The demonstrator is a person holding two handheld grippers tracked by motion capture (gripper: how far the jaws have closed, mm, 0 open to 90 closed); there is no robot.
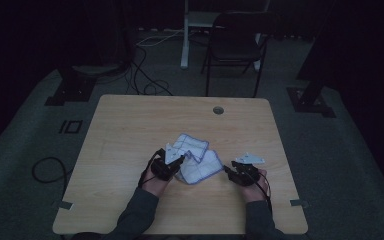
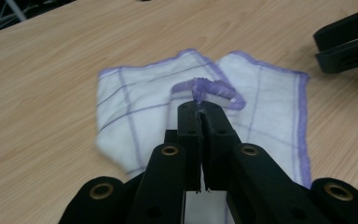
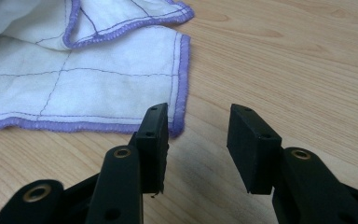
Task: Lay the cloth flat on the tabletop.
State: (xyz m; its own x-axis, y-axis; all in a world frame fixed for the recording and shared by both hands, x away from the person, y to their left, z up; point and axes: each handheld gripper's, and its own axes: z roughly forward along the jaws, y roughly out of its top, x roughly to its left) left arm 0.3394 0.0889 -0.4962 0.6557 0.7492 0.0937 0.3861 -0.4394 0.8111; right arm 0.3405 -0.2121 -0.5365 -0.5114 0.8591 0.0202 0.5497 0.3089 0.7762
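Two grippers at work mid-table: left gripper [image 2: 200, 109] pinches the cloth's [image 2: 130, 112] purple hem; right gripper [image 3: 198, 135] spread beside its corner; likely folding, so next grab that corner.

High view: overhead, facing forward and down across the whole counter [image 1: 130, 130]. Both gripper views: low, close, along their jaws; all share the cloth [image 1: 195, 159].
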